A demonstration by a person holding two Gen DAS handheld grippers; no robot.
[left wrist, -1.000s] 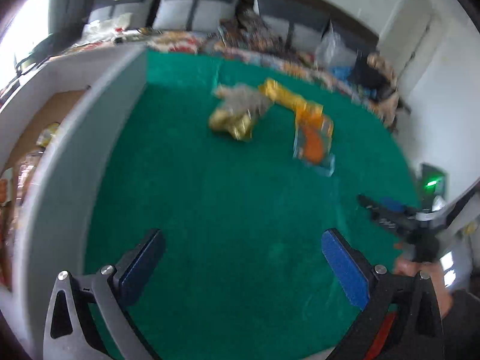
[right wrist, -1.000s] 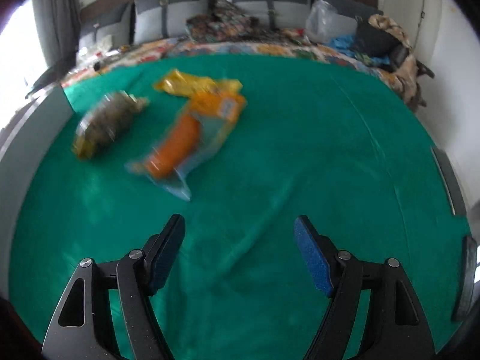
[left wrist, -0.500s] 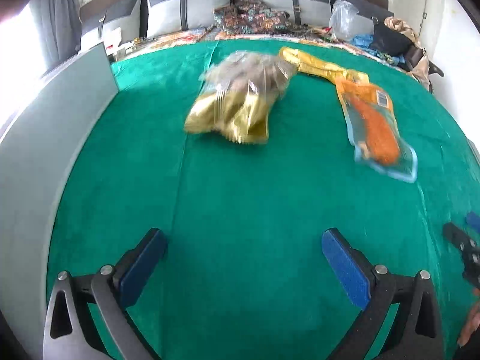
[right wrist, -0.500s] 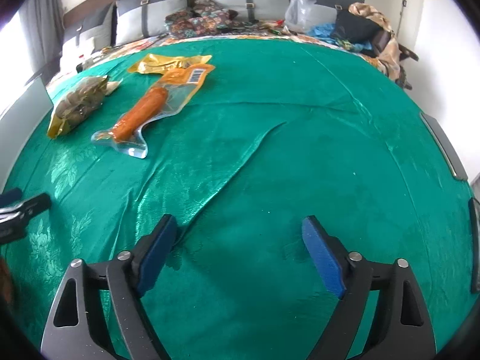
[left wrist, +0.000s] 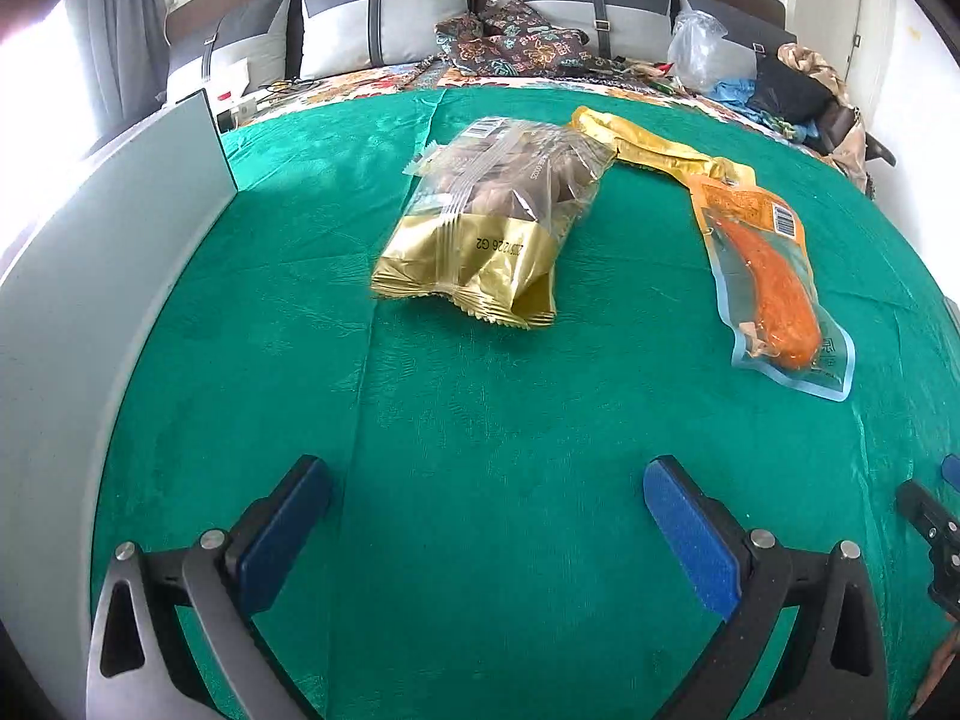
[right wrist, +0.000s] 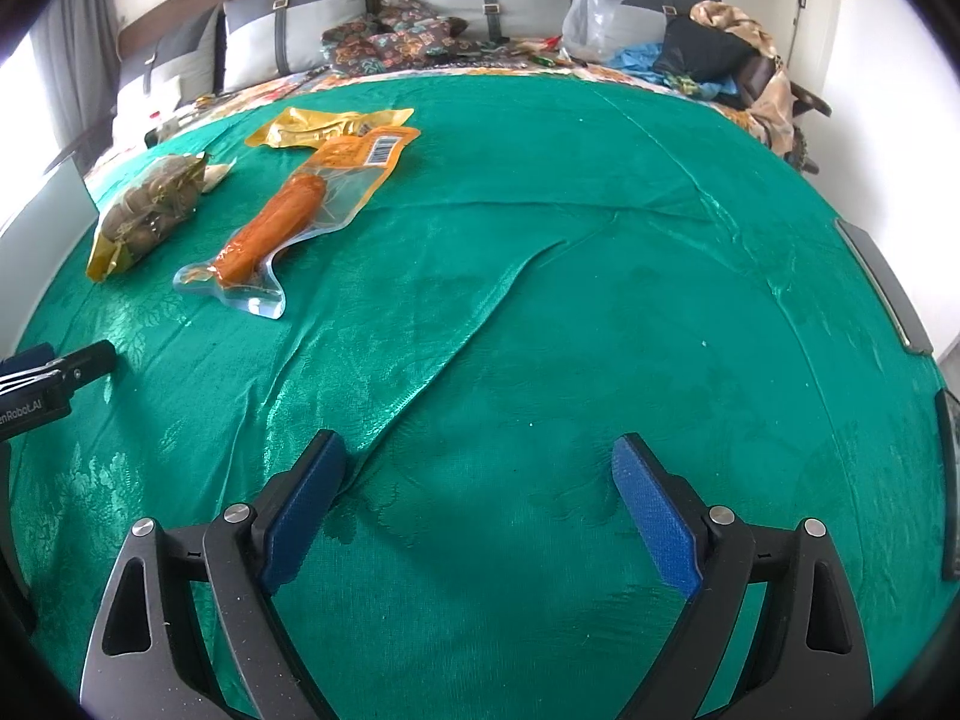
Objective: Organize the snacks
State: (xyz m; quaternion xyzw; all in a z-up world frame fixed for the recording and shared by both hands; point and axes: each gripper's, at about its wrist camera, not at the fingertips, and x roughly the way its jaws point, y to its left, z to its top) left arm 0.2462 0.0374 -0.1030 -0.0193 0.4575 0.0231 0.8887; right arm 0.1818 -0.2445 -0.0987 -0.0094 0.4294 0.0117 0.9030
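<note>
Three snack packs lie on the green tablecloth (left wrist: 480,450). A gold-and-clear bag of brown snacks (left wrist: 486,222) lies ahead of my left gripper (left wrist: 480,516), which is open and empty, low over the cloth. An orange sausage pack (left wrist: 774,282) lies to its right, with a yellow pack (left wrist: 648,147) behind it. In the right wrist view the bag (right wrist: 147,210), the sausage pack (right wrist: 288,216) and the yellow pack (right wrist: 324,123) lie far to the left. My right gripper (right wrist: 477,504) is open and empty over bare cloth.
A grey-white box wall (left wrist: 90,276) stands along the left edge of the table. The cloth has a raised fold (right wrist: 480,324) ahead of the right gripper. Grey cushions (left wrist: 384,24) and clutter (right wrist: 708,54) line the sofa behind. The left gripper's tip (right wrist: 66,369) shows at the right view's left edge.
My left gripper has swung from the box side toward the snacks, and the gold bag is now closer ahead. My right gripper has turned right, so the snacks sit further left.
</note>
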